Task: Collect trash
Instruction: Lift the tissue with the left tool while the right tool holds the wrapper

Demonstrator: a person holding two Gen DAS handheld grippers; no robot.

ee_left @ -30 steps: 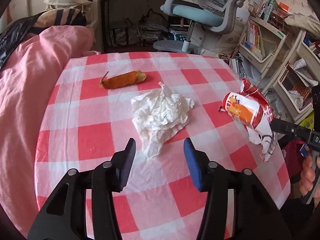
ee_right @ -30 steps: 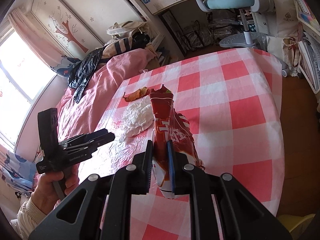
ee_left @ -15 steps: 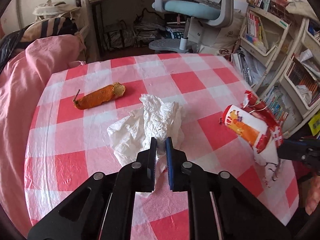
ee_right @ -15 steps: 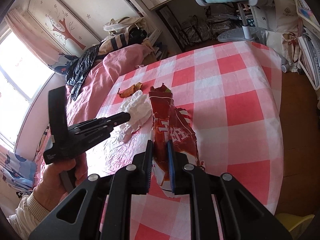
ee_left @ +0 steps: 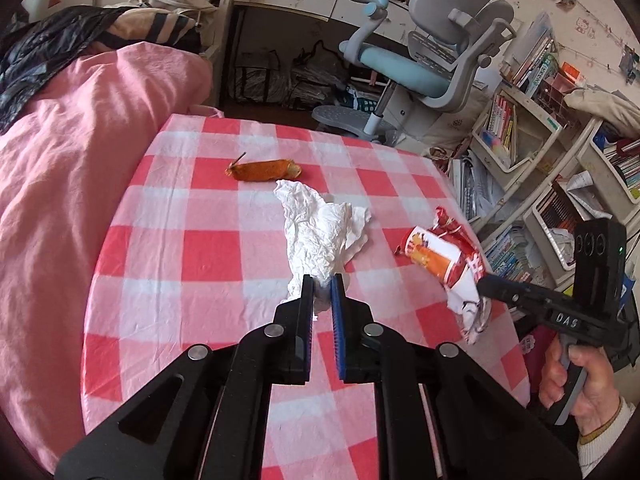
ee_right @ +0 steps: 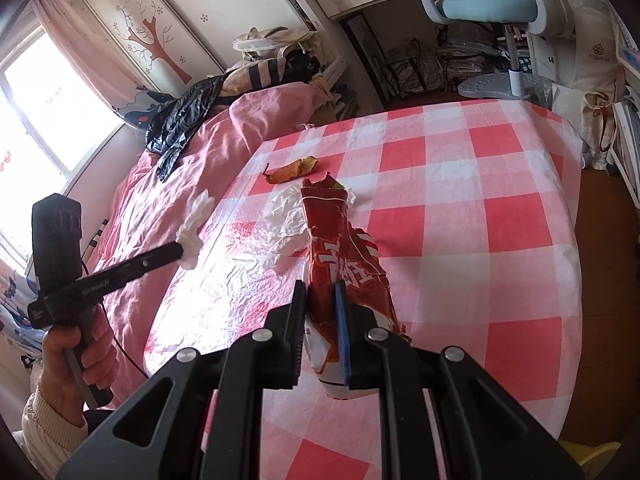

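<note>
Between the closed jaws of the left gripper [ee_left: 322, 290] hangs the crumpled white tissue [ee_left: 320, 236], pinched by its near tail and lifted off the red-and-white checked tablecloth [ee_left: 192, 264] — the right wrist view shows it dangling clear over the table's left edge. The right gripper [ee_right: 320, 300] is clamped on a torn red snack wrapper [ee_right: 340, 256], held above the cloth on the right side of the table. Farther back, lying flat on the cloth and well apart from both grippers, is an orange peel-like scrap with a stem [ee_left: 262, 169]; I cannot tell just what it is. Beyond the table stand a pink-covered bed [ee_left: 60, 160], a blue-grey desk chair [ee_left: 424, 60] and crowded bookshelves [ee_left: 520, 128]. The grip on the tissue looks thin: only a narrow twist sits between the pads, so a quick swing could tear it or let it slip to the floor. The wrapper is slick and floppy — it could slide out the same way. With both grippers full, the orange scrap must wait. Count: one tissue, one wrapper, one scrap; two grippers, each held by a hand.
</note>
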